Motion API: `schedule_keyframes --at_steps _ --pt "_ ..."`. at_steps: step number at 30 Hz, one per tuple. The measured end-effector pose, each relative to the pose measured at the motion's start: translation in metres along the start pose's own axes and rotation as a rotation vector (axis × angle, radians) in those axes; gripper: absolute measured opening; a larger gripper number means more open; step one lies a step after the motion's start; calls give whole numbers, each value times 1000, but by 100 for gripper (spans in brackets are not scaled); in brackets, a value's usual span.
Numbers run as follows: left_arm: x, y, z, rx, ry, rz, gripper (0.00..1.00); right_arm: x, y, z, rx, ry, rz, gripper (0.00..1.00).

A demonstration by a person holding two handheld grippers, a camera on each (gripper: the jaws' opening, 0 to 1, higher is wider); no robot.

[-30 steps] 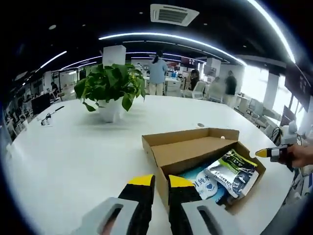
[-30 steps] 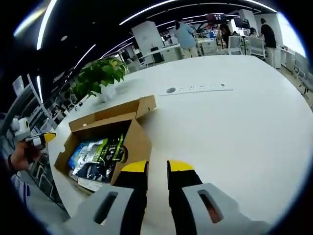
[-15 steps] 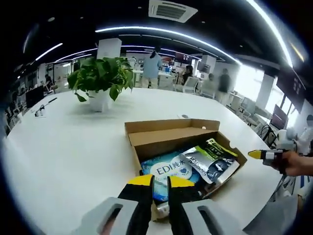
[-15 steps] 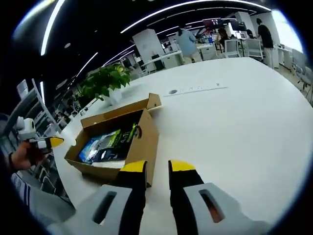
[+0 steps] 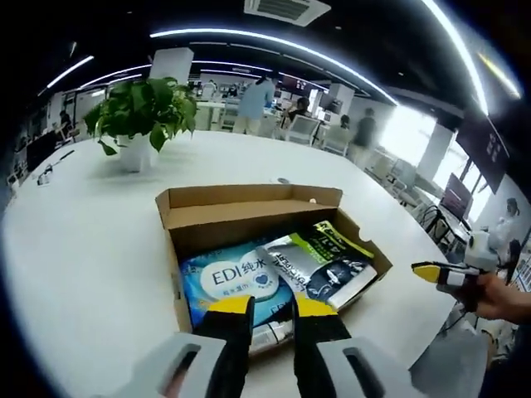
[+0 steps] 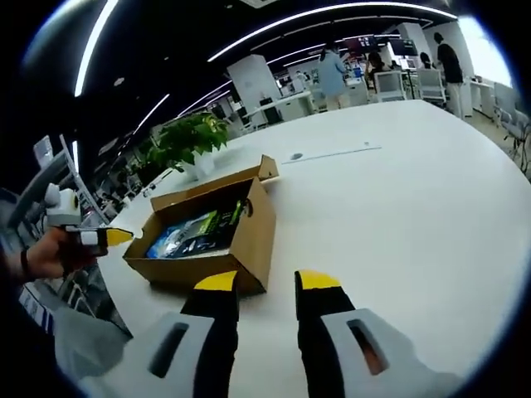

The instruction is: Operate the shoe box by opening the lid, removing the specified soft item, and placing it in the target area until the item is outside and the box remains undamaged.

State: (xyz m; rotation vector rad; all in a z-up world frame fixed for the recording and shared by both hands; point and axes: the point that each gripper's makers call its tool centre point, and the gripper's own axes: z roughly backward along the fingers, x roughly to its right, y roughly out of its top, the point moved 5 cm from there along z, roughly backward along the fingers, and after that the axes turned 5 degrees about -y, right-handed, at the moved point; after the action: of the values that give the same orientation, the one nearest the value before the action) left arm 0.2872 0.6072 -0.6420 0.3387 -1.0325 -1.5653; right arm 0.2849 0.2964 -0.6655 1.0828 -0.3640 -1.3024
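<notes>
Cardboard shoe box [image 5: 249, 217] sits open on the white worktop [image 5: 83, 240], its lid folded back on the far side. Inside lie a blue soft pack [image 5: 236, 282] and a green-and-grey pouch [image 5: 319, 261]. Your left tongs [image 5: 264, 307] hover at its near edge, jaws narrowly apart, empty. Your right tongs [image 6: 267, 283] hang beside the box's end wall, slightly apart, holding nothing. Far left stands a potted plant [image 5: 137, 116]
</notes>
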Motion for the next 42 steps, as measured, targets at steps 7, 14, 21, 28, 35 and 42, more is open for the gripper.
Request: schedule_keyframes --at_steps 7,14,21,28,35,42 --pt "3 -1 -20 -52 -42 29 21 -5 7 11 34 19 7 27" --pt "2 -4 -40 -107 -61 41 22 0 -1 23 30 19 -2 29" --pt "-3 -8 -53 -166 -53 40 22 9 -12 33 22 -3 -24 29" --pt "0 -9 -59 -187 -66 48 22 17 -16 40 24 -25 -43 29" --pt "7 -12 -70 -220 -115 72 22 18 -20 46 24 -34 -47 28" --pt "13 -15 -80 -241 -149 73 20 15 -31 50 7 -38 -47 28"
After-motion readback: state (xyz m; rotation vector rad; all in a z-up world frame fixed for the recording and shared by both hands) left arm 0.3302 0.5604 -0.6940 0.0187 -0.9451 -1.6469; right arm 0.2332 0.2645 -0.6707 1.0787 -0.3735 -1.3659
